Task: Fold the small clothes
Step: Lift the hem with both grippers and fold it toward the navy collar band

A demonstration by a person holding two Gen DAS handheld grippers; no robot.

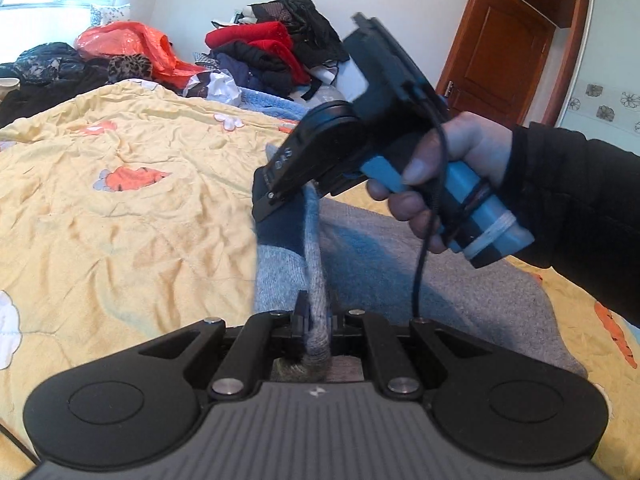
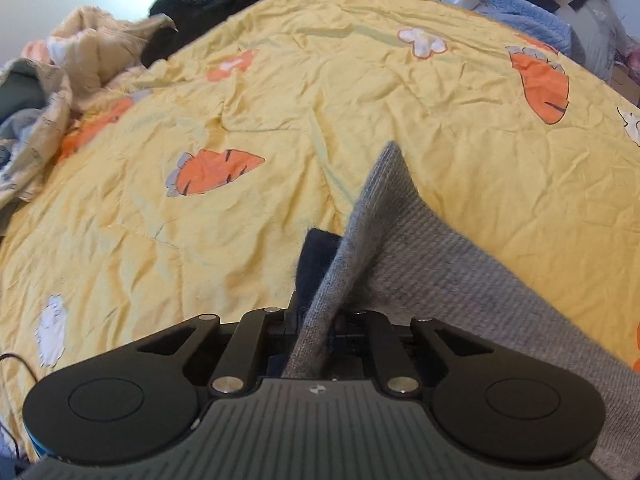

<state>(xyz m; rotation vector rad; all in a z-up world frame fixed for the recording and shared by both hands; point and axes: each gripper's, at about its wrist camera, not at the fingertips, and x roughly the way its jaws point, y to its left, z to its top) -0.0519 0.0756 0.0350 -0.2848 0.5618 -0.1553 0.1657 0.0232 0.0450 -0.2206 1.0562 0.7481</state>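
A grey knit garment with a dark blue part lies on a yellow carrot-print quilt. My left gripper is shut on a rolled edge of the garment, which stretches up and away to my right gripper. The right gripper, held in a hand, is shut on the same edge farther along. In the right wrist view my right gripper pinches a raised fold of the grey garment, with dark blue fabric behind it, above the quilt.
A pile of red, black and orange clothes lies at the far end of the bed. A wooden door stands at the right. Beige bedding is bunched at the quilt's left edge.
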